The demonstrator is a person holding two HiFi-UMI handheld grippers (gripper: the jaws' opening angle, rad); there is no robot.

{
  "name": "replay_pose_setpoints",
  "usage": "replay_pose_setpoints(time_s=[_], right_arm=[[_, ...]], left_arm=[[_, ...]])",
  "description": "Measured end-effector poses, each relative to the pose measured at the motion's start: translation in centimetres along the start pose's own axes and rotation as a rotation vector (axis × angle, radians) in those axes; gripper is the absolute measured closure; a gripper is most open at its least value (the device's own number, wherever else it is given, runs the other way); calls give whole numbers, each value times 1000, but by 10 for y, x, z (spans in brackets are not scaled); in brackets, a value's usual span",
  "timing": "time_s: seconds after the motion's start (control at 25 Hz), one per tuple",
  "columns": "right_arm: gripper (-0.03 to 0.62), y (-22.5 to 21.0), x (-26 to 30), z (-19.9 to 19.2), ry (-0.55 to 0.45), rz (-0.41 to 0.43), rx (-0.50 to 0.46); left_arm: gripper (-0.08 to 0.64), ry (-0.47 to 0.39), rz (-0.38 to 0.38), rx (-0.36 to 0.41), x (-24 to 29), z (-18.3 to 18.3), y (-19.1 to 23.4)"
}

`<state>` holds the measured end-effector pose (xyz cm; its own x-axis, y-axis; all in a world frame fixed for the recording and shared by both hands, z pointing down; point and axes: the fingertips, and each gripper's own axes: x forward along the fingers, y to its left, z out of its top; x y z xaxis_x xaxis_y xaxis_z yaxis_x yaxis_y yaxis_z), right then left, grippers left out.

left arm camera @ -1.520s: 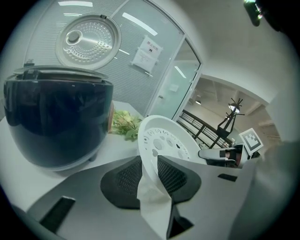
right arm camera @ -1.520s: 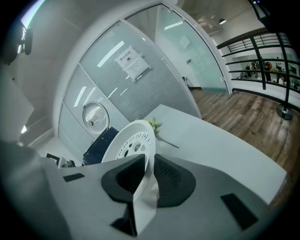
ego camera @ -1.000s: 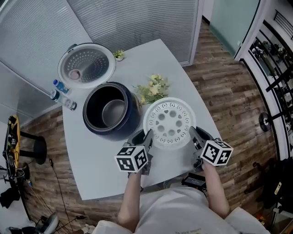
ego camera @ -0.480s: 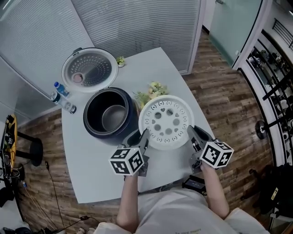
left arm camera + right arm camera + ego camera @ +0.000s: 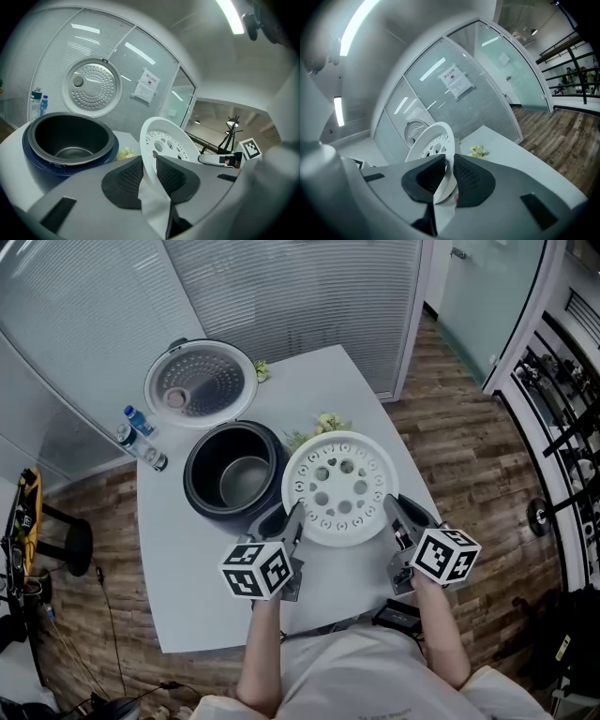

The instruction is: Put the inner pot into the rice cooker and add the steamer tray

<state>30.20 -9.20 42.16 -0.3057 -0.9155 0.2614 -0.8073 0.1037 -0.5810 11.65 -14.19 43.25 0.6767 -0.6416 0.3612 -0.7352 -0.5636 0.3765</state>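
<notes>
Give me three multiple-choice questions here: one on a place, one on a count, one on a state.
1. Where is the inner pot? A in the rice cooker; B on the floor; C on a chair.
2. How many water bottles stand on the table? A none; B two; C five.
3. How is the steamer tray held? A by a bare hand; B by left gripper and right gripper; C by nothing.
Answers: A, its base shows inside the open cooker. B, both stand at the table's edge. B, each clamps its rim.
</notes>
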Motion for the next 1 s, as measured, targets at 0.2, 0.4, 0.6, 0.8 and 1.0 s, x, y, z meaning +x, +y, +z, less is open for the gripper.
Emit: replay_pose_setpoints(time_s=[0.2,0.4,0.6,0.8,1.0], right_arm=[[526,21,5,1,-1,33,-22],[526,35,6,0,6,80,-33],[526,71,25,-4,33,138,-55],[526,104,44,-10,61,227,-58],[528,132,67,-21,104,280,-51]], left_arm=[[469,-22,20,-12,-18,6,9],[469,-60,61,-8,-36,11,12],[469,-90,121,-17,-67,24,36],[469,-130,209,-16,-100,33,55],[469,-143,279,-35,-125,39,81]])
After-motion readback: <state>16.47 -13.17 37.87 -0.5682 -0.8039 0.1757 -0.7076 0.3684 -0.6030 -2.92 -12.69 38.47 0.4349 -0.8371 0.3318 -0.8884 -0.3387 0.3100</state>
